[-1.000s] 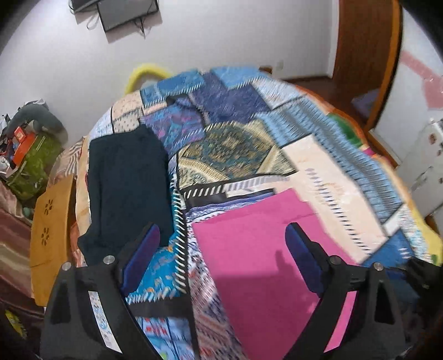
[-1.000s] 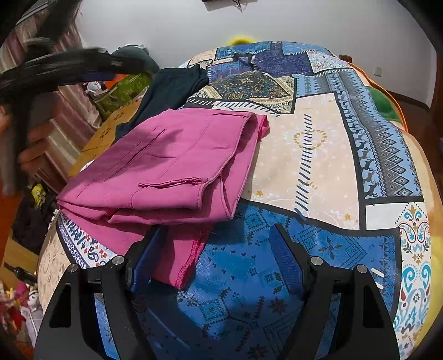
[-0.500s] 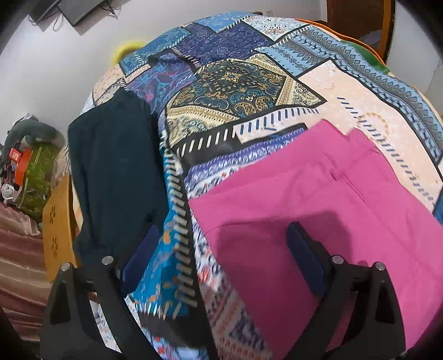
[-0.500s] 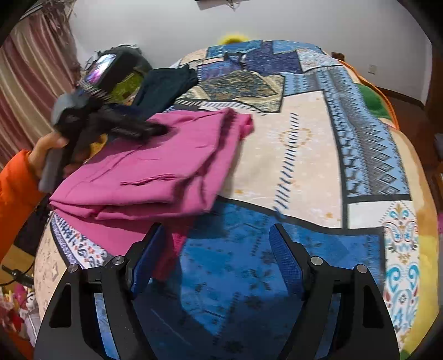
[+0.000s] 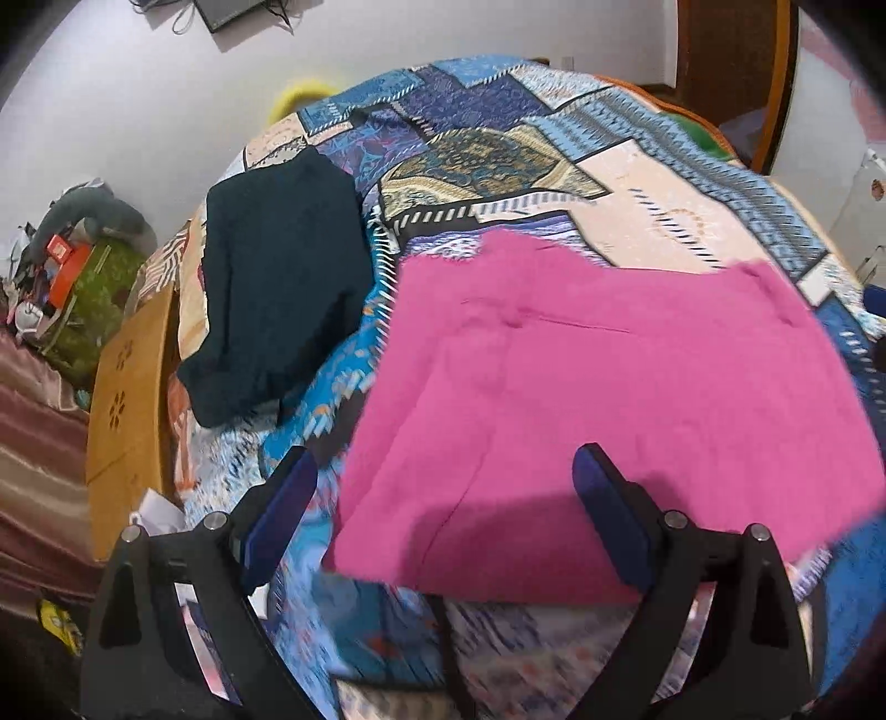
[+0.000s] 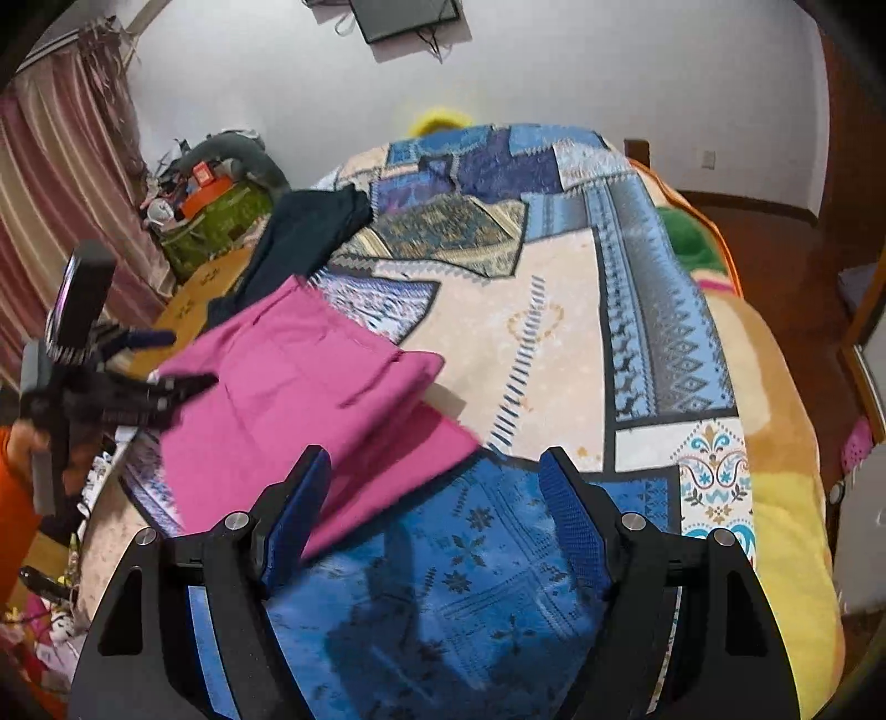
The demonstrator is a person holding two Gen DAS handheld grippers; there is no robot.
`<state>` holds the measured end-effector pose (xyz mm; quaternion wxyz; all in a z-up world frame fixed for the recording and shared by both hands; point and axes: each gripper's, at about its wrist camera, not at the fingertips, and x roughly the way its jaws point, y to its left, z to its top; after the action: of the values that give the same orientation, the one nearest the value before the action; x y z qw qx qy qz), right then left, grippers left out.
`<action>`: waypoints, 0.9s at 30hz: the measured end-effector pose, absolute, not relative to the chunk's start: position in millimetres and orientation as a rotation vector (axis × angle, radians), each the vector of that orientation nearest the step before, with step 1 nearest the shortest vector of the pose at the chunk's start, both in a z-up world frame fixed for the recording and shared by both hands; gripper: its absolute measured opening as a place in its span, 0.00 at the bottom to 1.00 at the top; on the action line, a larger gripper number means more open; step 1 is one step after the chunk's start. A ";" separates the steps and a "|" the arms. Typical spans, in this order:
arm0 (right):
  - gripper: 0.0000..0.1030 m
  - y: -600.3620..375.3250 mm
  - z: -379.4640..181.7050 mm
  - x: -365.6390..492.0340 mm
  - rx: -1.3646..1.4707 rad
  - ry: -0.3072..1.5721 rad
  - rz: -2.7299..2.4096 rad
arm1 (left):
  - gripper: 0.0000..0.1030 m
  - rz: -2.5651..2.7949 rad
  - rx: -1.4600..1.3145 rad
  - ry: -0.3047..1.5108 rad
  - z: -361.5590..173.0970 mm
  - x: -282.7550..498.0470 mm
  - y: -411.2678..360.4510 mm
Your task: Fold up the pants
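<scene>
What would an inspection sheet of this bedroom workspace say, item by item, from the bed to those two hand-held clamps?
Surface: bed covered by a patchwork-patterned blue and beige blanket.
Job's things: folded magenta cotton pants lying flat on the blanket near the bed's edge.
Clutter: folded dark navy garment beside the pants, apart from them; green bag with an orange box off the bed.
Grippers: left gripper open above the pants, holding nothing; right gripper open, empty, its left finger over the pants' corner.
Cables: loose wires hanging under the wall-mounted black screen.
Surroundings: white wall, striped pink curtain, wooden door frame.
</scene>
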<state>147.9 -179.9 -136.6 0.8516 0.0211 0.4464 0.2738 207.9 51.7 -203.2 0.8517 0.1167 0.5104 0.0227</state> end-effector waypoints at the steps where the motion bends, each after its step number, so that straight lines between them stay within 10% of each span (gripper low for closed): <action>1: 0.72 -177.7 -134.7 146.3 0.044 0.933 0.582 | 0.92 0.047 0.234 1.067 -201.6 203.0 48.6; 27: 0.66 -165.8 -176.2 133.7 0.067 1.053 0.646 | 0.75 0.109 0.018 1.026 -204.2 150.8 100.6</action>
<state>133.7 -165.8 -176.2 0.8147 0.0312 0.4937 0.3026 150.8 100.6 -204.2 0.8699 0.0085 0.4904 0.0523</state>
